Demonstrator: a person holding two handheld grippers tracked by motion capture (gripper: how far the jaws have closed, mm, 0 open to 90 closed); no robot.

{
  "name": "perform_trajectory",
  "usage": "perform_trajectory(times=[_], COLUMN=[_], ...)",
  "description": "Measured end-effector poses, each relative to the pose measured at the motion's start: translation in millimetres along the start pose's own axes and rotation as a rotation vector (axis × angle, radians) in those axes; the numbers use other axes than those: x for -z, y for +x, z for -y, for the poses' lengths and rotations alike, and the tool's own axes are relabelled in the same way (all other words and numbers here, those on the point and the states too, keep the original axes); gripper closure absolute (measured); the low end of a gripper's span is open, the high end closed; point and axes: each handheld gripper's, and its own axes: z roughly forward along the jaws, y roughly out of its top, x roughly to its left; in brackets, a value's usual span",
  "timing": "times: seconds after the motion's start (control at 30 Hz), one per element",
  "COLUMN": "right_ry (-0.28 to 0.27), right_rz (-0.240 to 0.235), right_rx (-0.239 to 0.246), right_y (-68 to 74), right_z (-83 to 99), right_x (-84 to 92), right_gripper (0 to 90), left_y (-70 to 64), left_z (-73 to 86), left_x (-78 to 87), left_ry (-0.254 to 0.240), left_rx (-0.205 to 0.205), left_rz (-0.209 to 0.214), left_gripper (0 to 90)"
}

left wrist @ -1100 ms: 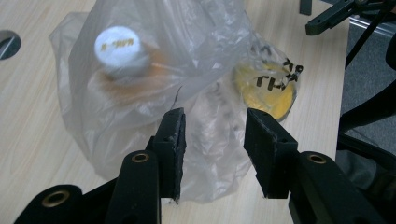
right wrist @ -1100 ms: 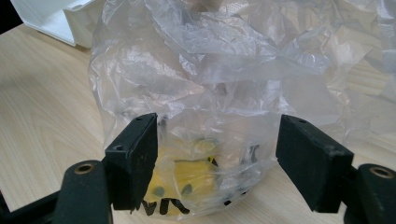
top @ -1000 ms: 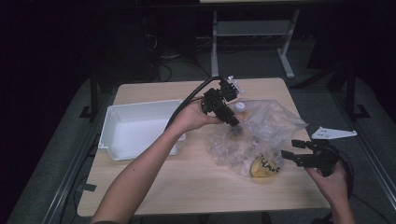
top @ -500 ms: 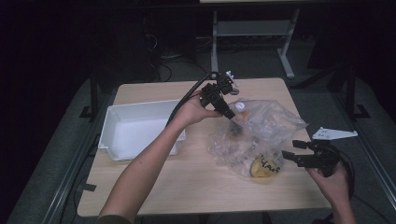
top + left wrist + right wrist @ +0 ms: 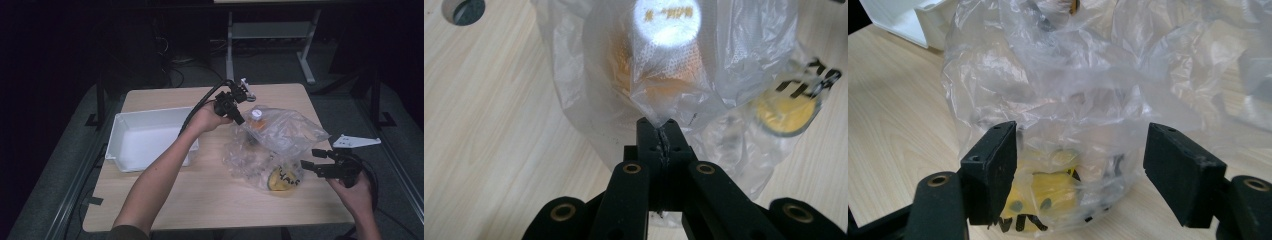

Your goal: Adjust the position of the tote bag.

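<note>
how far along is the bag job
Early. Done: the left hand-held gripper has just closed on a fold of the clear plastic bag. In hand: that pinch. Left: the orange bottle and yellow item remain inside; the right hand-held gripper is open; the white bin looks empty.

Dim room: light wooden table (image 5: 165, 200) on dark grey floor (image 5: 60, 165); pale metal stand (image 5: 270, 30) behind, black cables (image 5: 172, 70) beneath it.
</note>
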Motion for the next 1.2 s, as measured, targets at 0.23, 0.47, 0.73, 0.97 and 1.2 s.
perform_trajectory(times=[0.23, 0.47, 0.73, 0.97, 1.2], right_ry=[0.005, 0.035, 0.052, 0.041, 0.048], right_rz=[0.004, 0.001, -0.035, -0.077, -0.151], right_rx=[0.044, -0.004, 0.032, 0.113, 0.185], right_y=[5.0, -8.5, -4.1, 19.0, 56.7], right_z=[-19.8, -28.9, -35.3, -43.9, -51.1], right_x=[-5.6, -22.2, -35.0, -35.4, -36.1], right_gripper=[31.5, 32.1, 82.6, 89.2, 89.3], left_y=[9.3, 11.1, 13.4, 13.6, -5.8], left_z=[11.4, 15.7, 21.2, 28.9, 42.0], left_x=[10.2, 14.4, 17.0, 29.2, 55.8], left_ry=[0.016, 0.016, 0.015, -0.046, -0.111], left_rx=[-0.003, -0.004, 0.002, 0.044, 0.007], left_rz=[-0.014, -0.012, -0.003, 0.018, 0.066], left_gripper=[90.0, 90.0, 89.4, 68.1, 54.3])
